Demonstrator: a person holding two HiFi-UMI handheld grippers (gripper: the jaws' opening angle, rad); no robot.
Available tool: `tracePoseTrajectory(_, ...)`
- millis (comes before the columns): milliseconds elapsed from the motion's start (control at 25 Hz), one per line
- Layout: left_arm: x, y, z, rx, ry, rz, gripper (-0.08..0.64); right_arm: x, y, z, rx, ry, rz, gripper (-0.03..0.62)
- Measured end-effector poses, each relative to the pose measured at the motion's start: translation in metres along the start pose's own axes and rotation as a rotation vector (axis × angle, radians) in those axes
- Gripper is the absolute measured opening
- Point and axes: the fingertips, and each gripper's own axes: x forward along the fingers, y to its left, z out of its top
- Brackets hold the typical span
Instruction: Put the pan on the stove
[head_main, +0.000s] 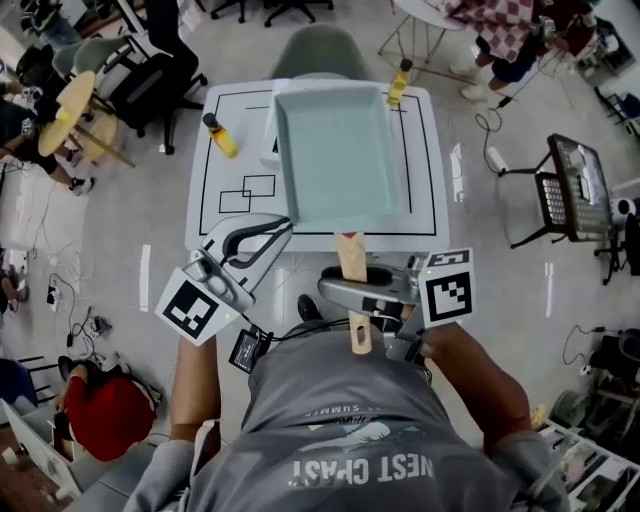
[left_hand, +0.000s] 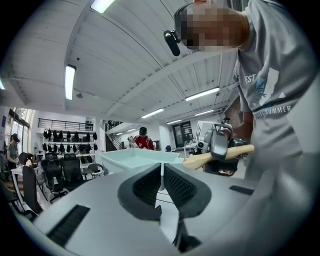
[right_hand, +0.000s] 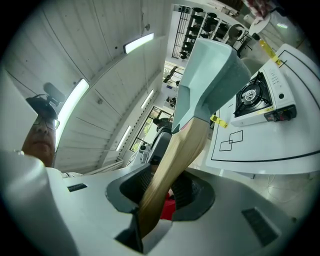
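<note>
Indoors, right gripper (head_main: 352, 287) clamps the pan (head_main: 340, 160) above the white table (head_main: 426, 150); left gripper (head_main: 283, 230) closed.

I seem to be working in a big open-plan lab or workshop hall: a white table (head_main: 425, 215) marked with black outlines (head_main: 247, 192) stands alone on a pale floor trailing cables (head_main: 75, 310), with a portable stove (right_hand: 260, 100) set on it like a test prop. Rolling office chairs (head_main: 150, 75) and seated people (head_main: 105, 415) ring the spot, and on my feeds I see long strip lights (left_hand: 69, 81) on a high white ceiling, a railed upper level (left_hand: 60, 123) and rows of dark gear on a wall rack (left_hand: 70, 135)
</note>
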Motion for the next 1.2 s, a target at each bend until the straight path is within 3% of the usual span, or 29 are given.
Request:
tracePoseTrajectory(520, -0.004, 0.026, 0.000, 0.000, -0.030, -0.044, 0.014, 0.021, -0.002, 0.017, -0.007, -0.023, -0.025, 0.130)
tracePoseTrajectory(1200, 0.031, 0.078, -0.011, -0.022, -0.019, 0.014, 0.014, 0.024, -0.035, 0.073, 0.005, 0.031, -0.003, 0.130)
